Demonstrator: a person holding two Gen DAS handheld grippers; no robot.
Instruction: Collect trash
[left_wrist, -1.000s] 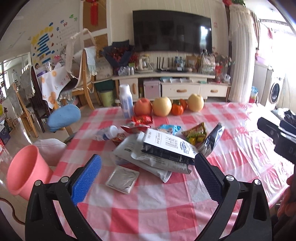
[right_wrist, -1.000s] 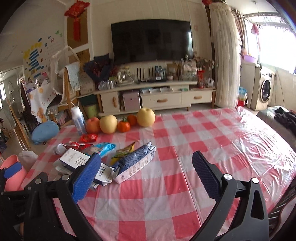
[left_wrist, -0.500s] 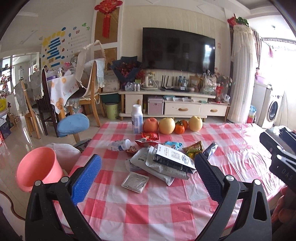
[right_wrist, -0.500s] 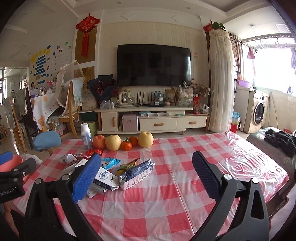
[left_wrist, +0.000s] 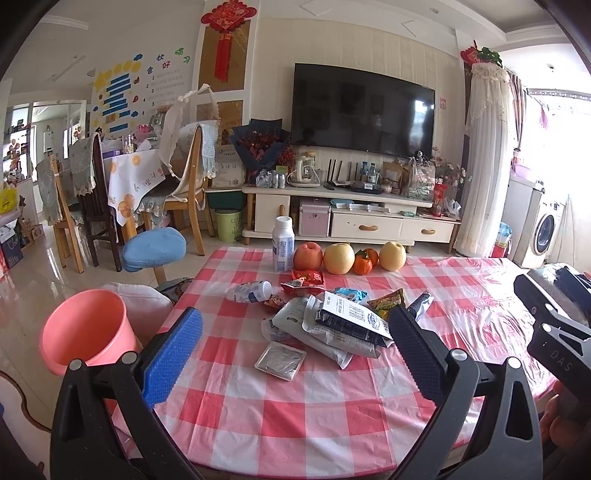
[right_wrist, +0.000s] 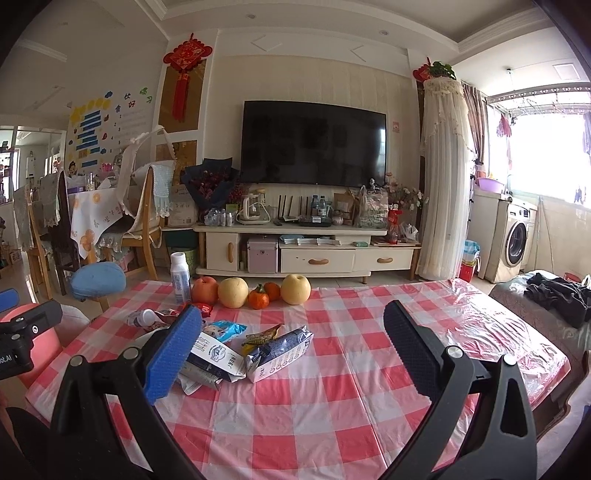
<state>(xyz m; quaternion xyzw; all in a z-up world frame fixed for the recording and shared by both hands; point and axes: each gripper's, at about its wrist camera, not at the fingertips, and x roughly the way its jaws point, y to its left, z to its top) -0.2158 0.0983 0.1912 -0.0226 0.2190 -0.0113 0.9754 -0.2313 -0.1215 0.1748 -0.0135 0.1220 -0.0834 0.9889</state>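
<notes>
Both hand-held grippers, left (left_wrist: 295, 354) and right (right_wrist: 291, 350), wide open, holding nothing. Wrapper pile (left_wrist: 332, 325) mid-worktop (left_wrist: 295, 417); pink bin (left_wrist: 86, 328) at left edge.

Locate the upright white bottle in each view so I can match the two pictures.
Left wrist view: the white bottle stands at the table's far edge, upper centre, just left of the red apple.
Right wrist view: the white bottle is left of centre, again beside the apple.
Shared landmark: the television.

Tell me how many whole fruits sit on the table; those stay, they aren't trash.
5, in a row at the far edge: red apple, yellow pear, two small oranges, another yellow pear.
</notes>
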